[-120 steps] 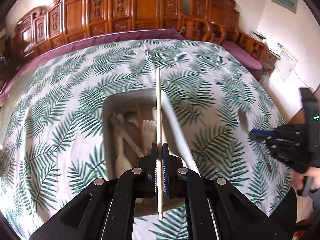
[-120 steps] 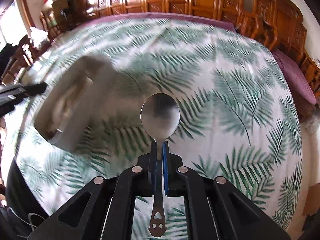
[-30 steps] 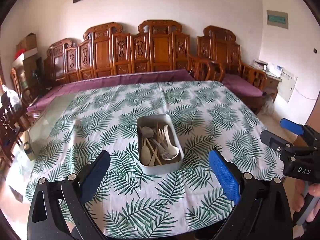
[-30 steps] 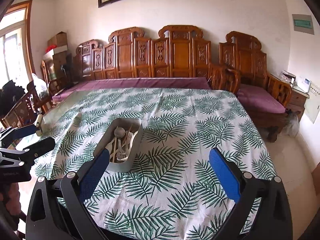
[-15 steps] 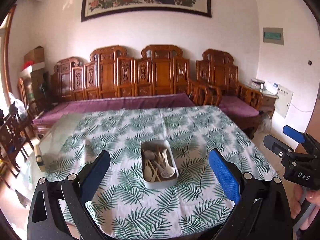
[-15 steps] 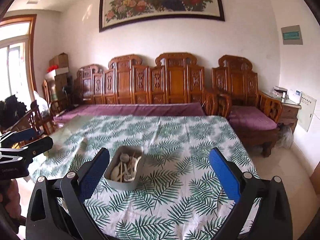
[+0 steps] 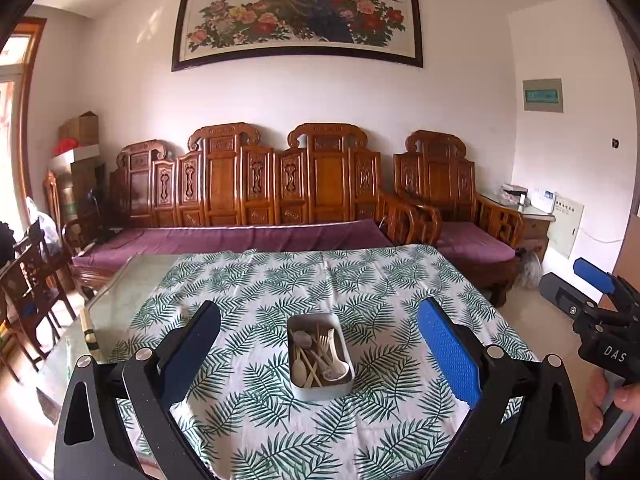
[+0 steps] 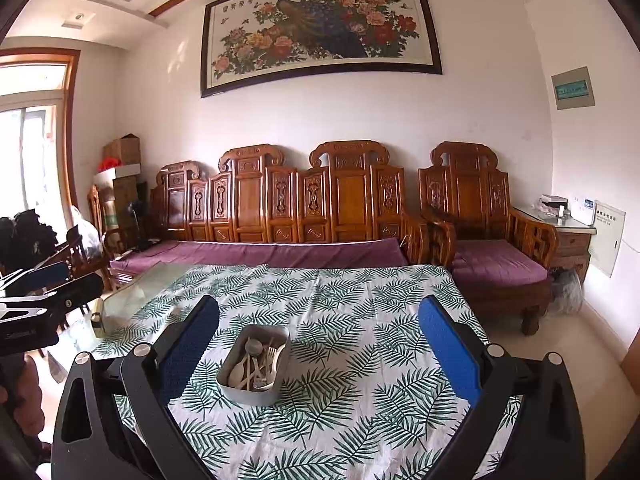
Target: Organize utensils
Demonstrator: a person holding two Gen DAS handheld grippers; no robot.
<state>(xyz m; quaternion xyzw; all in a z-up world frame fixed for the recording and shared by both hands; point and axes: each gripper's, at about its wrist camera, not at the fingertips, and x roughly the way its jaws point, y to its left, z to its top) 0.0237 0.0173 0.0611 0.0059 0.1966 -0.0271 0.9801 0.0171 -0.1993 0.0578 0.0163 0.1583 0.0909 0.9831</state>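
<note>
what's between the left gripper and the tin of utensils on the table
Nothing but bare leaf-print tablecloth. In the left wrist view the open left gripper hangs back from the tin, with only cloth between them.

One metal tray sits near the middle of the tablecloth. It holds one metal spoon, one pale fork, one pale ladle and several wooden pieces too tangled to count. Two grippers show, the left gripper and the right gripper.
</note>
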